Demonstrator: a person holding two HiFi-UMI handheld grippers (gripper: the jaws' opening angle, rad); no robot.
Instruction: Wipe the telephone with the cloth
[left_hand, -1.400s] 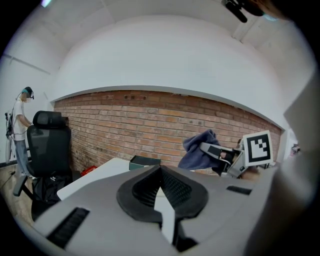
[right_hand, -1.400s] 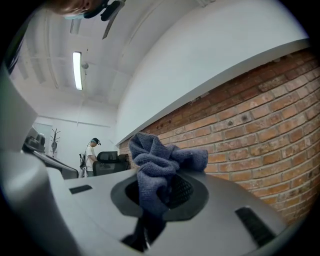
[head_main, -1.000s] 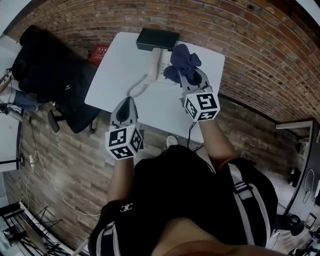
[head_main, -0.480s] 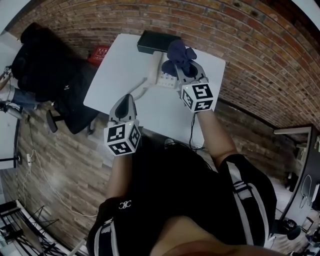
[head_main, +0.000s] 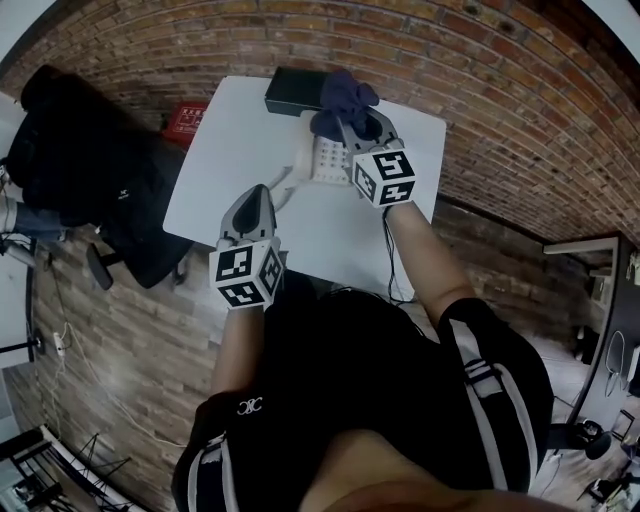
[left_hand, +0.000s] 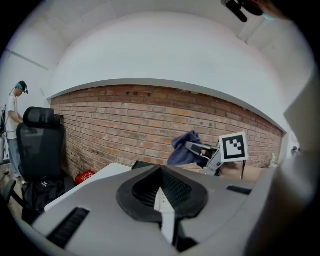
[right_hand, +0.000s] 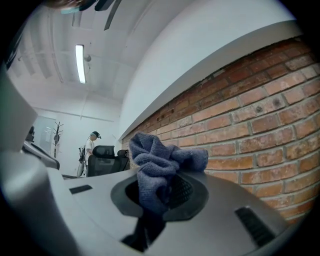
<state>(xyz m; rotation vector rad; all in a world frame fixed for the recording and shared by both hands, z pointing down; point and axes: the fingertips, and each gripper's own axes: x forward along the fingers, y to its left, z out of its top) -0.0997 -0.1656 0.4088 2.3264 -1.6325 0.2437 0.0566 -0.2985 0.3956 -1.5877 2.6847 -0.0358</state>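
A white telephone (head_main: 320, 156) with a keypad and a curly cord lies on the white table (head_main: 220, 160) near its far edge. My right gripper (head_main: 357, 135) hovers over the phone's far right part, shut on a dark blue cloth (head_main: 340, 98) that bunches out beyond its tips. In the right gripper view the cloth (right_hand: 160, 165) fills the jaws, with brick wall behind it. My left gripper (head_main: 256, 200) is shut with nothing in it, near the table's front edge, left of the phone cord. From the left gripper view, the cloth (left_hand: 184, 149) and right gripper (left_hand: 212, 152) show ahead.
A black box (head_main: 294, 91) sits at the table's far edge, just behind the phone. A black office chair (head_main: 80, 170) stands left of the table, with a red box (head_main: 186, 118) on the floor by the brick wall (head_main: 500, 110). A person (left_hand: 12, 125) stands far off left.
My right gripper has carried the cloth farther away and leftward over the phone, toward the black box. The left gripper has barely moved.
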